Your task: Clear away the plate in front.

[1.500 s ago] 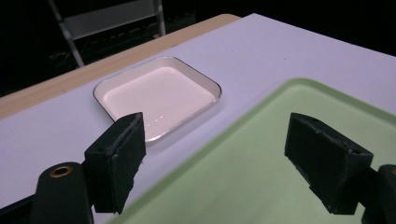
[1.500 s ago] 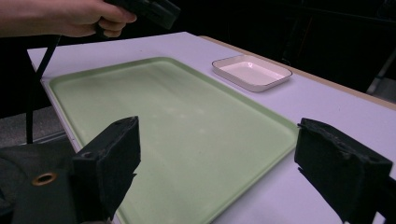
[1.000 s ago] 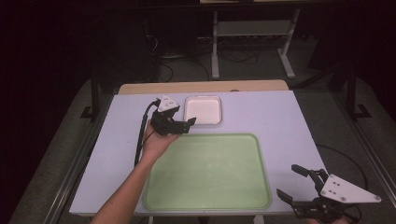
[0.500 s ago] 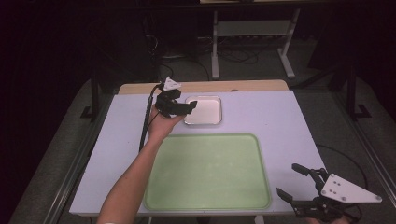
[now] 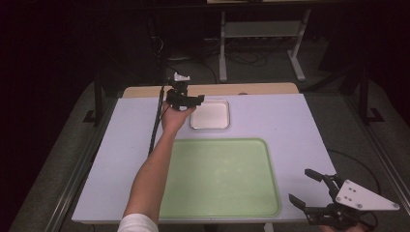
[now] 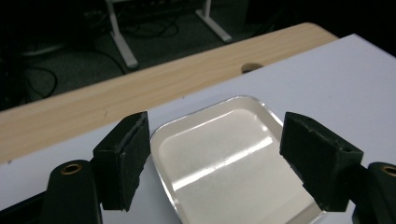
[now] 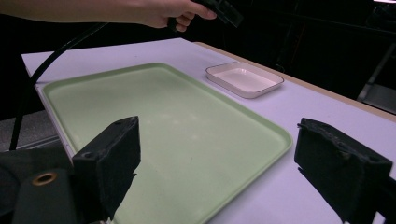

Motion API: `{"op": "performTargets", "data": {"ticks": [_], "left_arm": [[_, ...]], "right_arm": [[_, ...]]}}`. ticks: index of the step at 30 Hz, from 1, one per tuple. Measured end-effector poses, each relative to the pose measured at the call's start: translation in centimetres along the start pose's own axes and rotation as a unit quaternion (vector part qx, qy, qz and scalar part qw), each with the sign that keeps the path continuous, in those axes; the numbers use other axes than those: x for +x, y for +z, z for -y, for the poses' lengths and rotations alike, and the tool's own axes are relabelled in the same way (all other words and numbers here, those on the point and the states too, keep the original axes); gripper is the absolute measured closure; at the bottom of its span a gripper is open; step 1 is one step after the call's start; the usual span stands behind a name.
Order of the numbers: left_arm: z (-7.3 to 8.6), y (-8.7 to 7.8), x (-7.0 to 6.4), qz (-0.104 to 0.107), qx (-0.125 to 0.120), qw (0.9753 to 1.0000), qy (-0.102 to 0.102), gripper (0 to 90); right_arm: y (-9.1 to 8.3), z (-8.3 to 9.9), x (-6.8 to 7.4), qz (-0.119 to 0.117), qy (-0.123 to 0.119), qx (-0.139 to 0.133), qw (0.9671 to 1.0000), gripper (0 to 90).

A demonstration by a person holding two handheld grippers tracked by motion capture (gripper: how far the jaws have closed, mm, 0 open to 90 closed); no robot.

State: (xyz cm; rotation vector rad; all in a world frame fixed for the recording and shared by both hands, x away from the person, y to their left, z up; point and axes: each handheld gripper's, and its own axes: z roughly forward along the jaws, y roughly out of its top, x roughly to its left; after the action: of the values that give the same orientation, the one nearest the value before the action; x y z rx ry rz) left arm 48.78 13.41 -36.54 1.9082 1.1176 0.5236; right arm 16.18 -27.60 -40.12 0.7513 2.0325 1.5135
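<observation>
Far left of the table, the person's arm reaches fwd, and the left gripper [image 5: 186, 99] hangs in the air by the left edge of the small white dish [image 5: 210, 114]. Its jaws are spread wide, not touching the dish. In the left gripper view the dish [image 6: 229, 163] sits betw the two black jaws, low down on the purple table [image 6: 355, 79], w/ a shiny rim and nothing in it. A strip of wood [image 6: 140, 98] runs along the far edge of the table, w/ a round hole in it.

Next, mid table: a big green tray [image 5: 220, 176], just in front of the dish, bare inside.

Far right, near corner: the right gripper [image 5: 314, 191], jaws spread wide, holding nothing, just past the tray's right edge.

No words or labels can be read on any of it.
</observation>
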Motion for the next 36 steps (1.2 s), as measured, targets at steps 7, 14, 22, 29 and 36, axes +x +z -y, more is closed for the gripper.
{"op": "performTargets", "data": {"ticks": [7,14,22,29,36], "left_arm": [[1.1,2.2,0.7,-0.001,0.032,0.9989,-0.034,29.3],[2.1,3.7,1.6,-0.016,0.058,0.9964,-0.059,32.7],[3.2,5.1,2.3,-0.012,0.096,0.9921,-0.081,46.1],[3.6,5.4,2.7,-0.032,0.122,0.9891,-0.077,53.4],[3.9,6.0,2.8,-0.037,0.131,0.9857,-0.100,59.2]], "right_arm": [[-0.1,0.0,0.0,-0.001,-0.001,0.001,1.0000,13.7],[0.0,0.0,0.0,-0.002,-0.002,-0.001,1.0000,13.8],[-0.2,0.1,-0.1,0.000,0.003,-0.004,1.0000,13.8],[-0.1,0.1,0.0,-0.002,0.000,-0.001,1.0000,13.8],[0.0,0.1,0.1,-0.004,-0.003,0.001,1.0000,13.9]]}}
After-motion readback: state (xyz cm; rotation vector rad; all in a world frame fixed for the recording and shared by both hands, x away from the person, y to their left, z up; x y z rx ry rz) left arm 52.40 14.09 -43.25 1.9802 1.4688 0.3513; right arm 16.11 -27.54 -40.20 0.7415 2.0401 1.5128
